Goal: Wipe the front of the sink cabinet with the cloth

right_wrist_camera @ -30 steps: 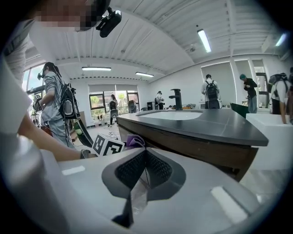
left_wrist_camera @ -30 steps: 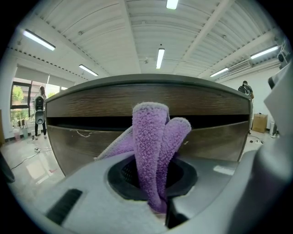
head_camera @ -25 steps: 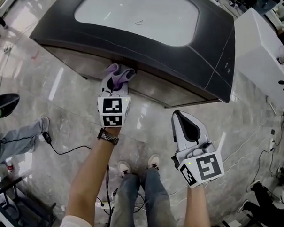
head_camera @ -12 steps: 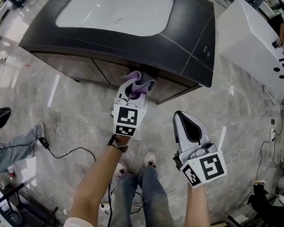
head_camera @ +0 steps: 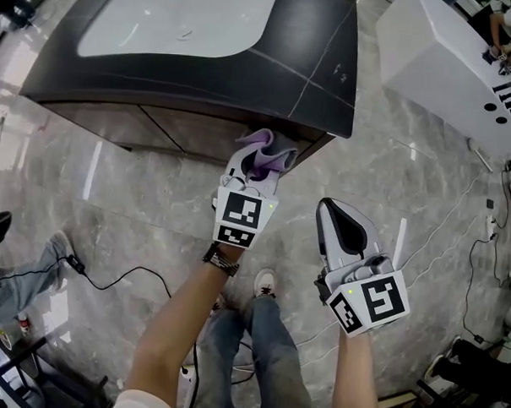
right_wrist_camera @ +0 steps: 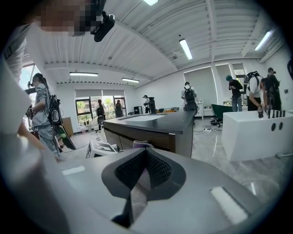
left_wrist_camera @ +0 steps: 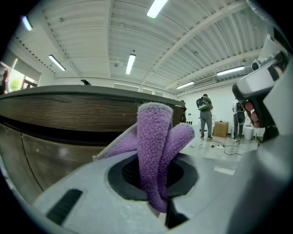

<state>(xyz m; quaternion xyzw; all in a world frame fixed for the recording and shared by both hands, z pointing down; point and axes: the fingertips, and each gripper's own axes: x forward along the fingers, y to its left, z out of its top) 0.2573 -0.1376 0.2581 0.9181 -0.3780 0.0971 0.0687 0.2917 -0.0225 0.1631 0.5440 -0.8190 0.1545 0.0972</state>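
Nearest the body, at the right, the white two-jaw right gripper (head_camera: 336, 218) is held low over the grey marble floor (head_camera: 136, 227). Its jaws are pressed together with nothing between them, and it is kept well apart from the work. Ahead and to its left, the white left gripper (head_camera: 254, 167) is seen clamped on a purple fleecy cloth (head_camera: 268, 147), whose folds stand up out of the closed jaws in the left gripper view. Cloth is placed at the brown wood-grain front of the sink cabinet (head_camera: 174, 129), tucked under the overhang of the dark stone countertop (head_camera: 317, 49). Contact looks likely but cannot be confirmed. Position noted: close to the right-hand corner of the front. Long axis of the panel runs away to the left, so nearly all of it lies leftward of the cloth and only the corner lies rightward. Left gripper is judged much the nearer of the two, and a sideways pass to the left is what the next stroke would call for. Beyond, a white oval basin (head_camera: 179, 18) is set into the countertop, and a white boxy unit (head_camera: 439, 55) stands apart, further right.
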